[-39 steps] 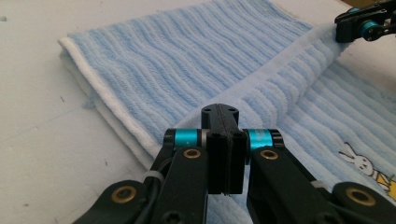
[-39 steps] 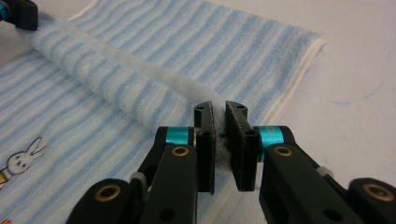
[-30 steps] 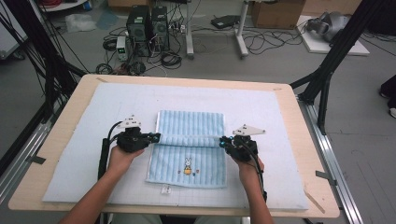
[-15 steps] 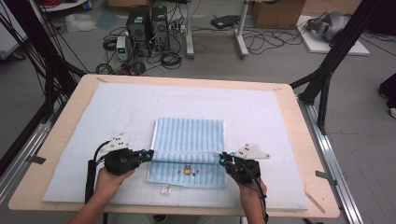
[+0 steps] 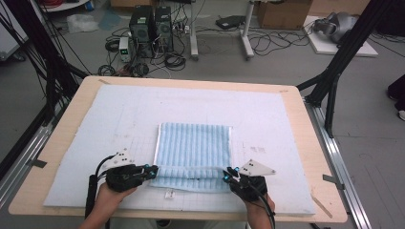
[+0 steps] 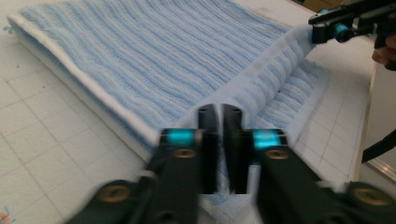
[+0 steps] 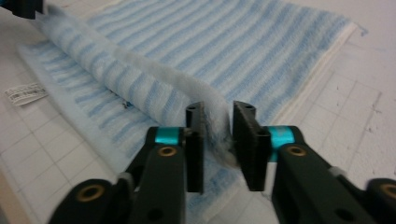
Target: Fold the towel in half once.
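Down at the near side of the table point(image 5: 296, 102), a towel point(image 5: 196, 143) lies on the white mat point(image 5: 119, 119), folded over, with its doubled edge pulled back toward the person. The left gripper point(image 5: 152, 170) sits at the towel's near left corner and the right gripper point(image 5: 227, 172) at its near right corner, the lifted hem stretched between them.

In the left gripper view the jaws have just been opening; a narrow gap shows between them, with the white hem point(image 6: 261, 79) still in that gap, and I cannot tell whether the pads press on it. In the right gripper view the jaws have also just been opening; they stand apart with a wisp of hem point(image 7: 217, 126) between them, touching the left pad and clear of the right one.

A small label point(image 5: 169, 194) lies on the mat just beside the towel's near edge.

Room to move: the mat is bare on the left, right and far sides of the towel, well clear to the table's wooden rim. On the near side only a thin strip of mat separates the grippers from the table edge.
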Demonstrator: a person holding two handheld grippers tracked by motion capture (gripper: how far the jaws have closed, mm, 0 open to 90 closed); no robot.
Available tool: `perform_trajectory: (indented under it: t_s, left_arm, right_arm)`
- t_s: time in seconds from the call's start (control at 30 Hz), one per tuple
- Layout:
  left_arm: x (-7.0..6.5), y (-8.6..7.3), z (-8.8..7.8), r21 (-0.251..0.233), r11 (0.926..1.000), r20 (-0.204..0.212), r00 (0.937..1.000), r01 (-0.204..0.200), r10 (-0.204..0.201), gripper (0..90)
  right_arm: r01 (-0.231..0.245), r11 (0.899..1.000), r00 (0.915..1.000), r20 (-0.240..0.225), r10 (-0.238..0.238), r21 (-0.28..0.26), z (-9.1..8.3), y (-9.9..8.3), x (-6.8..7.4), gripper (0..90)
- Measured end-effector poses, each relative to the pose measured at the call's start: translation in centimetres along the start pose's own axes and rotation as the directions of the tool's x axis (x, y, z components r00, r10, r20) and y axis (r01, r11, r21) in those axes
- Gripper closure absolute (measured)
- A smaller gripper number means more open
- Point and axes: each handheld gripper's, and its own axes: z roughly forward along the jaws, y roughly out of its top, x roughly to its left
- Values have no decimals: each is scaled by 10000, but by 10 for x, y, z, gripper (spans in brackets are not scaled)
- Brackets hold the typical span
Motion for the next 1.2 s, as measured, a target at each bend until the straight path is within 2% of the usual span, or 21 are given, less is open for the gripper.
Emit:
perform_trajectory:
  t_s: [0.03,0.13,0.2,0.27,0.33,0.47,0.57,0.63,0.73,0.8,0.87,0.9,0.97,1.03,1.17,1.2]
  left_arm:
    - [2,2,-2,-217,9996,-51,9998,181,-182,634]
    - [9,9,-7,-878,9952,-252,9987,427,-451,592]
    - [15,14,-6,-1086,9921,-344,9971,635,-676,586]
    - [21,19,-4,-1149,9905,-466,9956,758,-816,587]
    - [26,23,-2,-1253,9875,-497,9935,960,-1029,587]
    - [32,27,0,-1274,9869,-545,9928,990,-1067,594]
    - [36,26,1,-1271,9857,-584,9912,1103,-1184,593]
    - [38,25,0,-1263,9858,-608,9910,1111,-1194,587]
    - [36,25,1,-1239,9866,-634,9914,1061,-1145,587]
    - [35,25,2,-1249,9870,-603,9922,1009,-1091,587]
    - [35,26,5,-1203,9877,-603,9924,997,-1075,587]
    - [35,26,7,-1118,9892,-600,9929,953,-1024,587]
    - [34,26,11,-945,9907,-688,9922,976,-1043,589]
    - [35,26,14,-911,9912,-721,9921,962,-1030,597]
    - [40,29,19,-871,9910,-854,9904,1013,-1088,600]
    - [42,31,21,-867,9921,-889,9911,909,-986,600]
  right_arm:
    - [-30,9999,10000,3,30,-120,-2,1,1,695]
    - [-391,9967,9992,0,392,-713,-8,8,-3,680]
    - [-625,9936,9980,15,630,-939,-8,13,-7,687]
    - [-595,9951,9981,108,606,-784,0,19,-11,692]
    - [-558,9979,9981,223,566,-335,14,23,-15,694]
    - [-328,9973,9994,-79,334,659,32,20,-13,713]
    - [23,9952,9985,-538,30,976,31,9,-5,697]
    - [350,9954,9970,-726,-285,890,25,1,2,688]
    - [693,9925,9958,-672,-627,1011,18,-3,9,672]
    - [598,9959,9971,-513,-564,672,12,-3,8,664]
    - [168,9997,9988,-467,-161,148,5,-1,3,667]
    - [86,9999,9990,-445,-81,105,5,-1,2,682]
    - [410,9969,9982,-459,-379,672,9,-5,1,764]
    - [814,9883,9958,-533,-750,1289,14,-11,2,786]
    - [868,9854,9943,-742,-766,1466,12,-12,2,783]
    - [943,9851,9934,-780,-837,1436,10,-12,1,782]
